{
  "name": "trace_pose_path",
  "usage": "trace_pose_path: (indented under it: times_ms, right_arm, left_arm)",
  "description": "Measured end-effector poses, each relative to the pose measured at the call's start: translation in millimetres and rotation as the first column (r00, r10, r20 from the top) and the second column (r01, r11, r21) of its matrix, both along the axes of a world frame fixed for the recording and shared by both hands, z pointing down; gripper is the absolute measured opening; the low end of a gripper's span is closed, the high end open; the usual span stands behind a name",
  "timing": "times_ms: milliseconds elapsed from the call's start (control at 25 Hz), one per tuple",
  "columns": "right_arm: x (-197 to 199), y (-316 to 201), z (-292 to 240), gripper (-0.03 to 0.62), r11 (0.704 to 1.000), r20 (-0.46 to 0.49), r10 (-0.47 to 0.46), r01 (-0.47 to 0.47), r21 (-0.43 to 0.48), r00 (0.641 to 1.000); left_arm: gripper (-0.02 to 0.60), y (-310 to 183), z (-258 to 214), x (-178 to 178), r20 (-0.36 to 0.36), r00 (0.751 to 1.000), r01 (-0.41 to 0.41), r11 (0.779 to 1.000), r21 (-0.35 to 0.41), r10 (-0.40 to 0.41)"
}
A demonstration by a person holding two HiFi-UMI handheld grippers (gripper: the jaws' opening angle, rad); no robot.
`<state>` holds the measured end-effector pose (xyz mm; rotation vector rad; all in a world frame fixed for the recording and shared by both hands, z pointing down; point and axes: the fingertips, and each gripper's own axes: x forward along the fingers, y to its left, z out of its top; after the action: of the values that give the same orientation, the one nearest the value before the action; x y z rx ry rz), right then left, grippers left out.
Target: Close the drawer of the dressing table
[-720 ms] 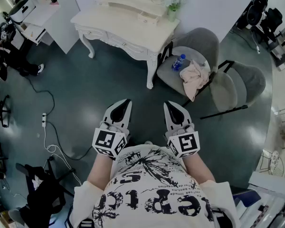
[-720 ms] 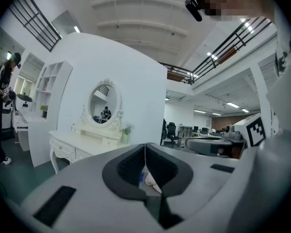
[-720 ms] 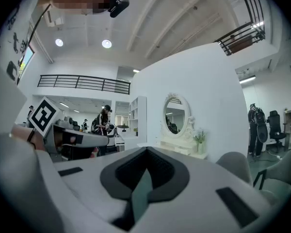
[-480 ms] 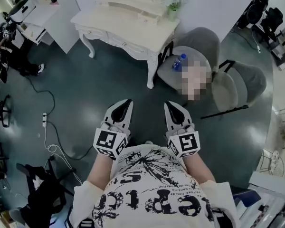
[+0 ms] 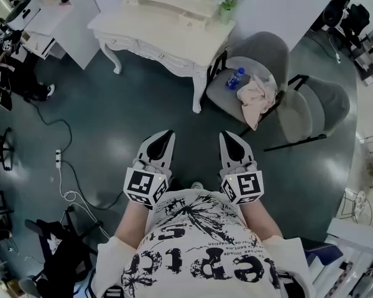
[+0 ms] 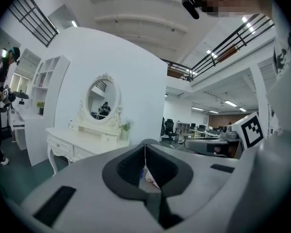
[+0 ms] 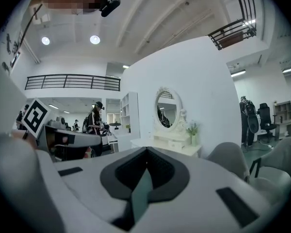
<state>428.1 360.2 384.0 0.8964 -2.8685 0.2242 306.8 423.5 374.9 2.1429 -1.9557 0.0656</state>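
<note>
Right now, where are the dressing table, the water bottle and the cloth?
dressing table (image 5: 158, 33): head view, on the bare part of its top.
water bottle (image 5: 234, 81): head view, on its blue body.
cloth (image 5: 252, 98): head view, on the middle of the crumpled heap.

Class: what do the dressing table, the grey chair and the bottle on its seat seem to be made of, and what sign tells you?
Dressing table: probably painted wood, cream, matt; carved curved legs suggest it.
Grey chair: seemingly fabric upholstery, matt padded shell, on thin dark legs, perhaps metal.
Bottle: likely plastic, bluish; too small for more.
</note>
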Motion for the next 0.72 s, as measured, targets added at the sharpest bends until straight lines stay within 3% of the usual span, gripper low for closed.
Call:
trace_pose_path:
  times_ms: [280, 720]
  right_arm:
    - [-60, -15, 9, 0.017, 0.999, -0.040, 0.038, -0.038, -0.015, 0.998]
    - [-224, -50, 9, 0.017, 0.997, -0.049, 0.070, -0.071, -0.028, 0.996]
  left_arm:
    - [0.020, -16, 2, -61, -0.026, 0.999, -0.021, 1.000, 0.005, 0.021]
    - [0.020, -43, -5, -234, -0.013, 1.000, -0.025, 1.000, 0.013, 0.025]
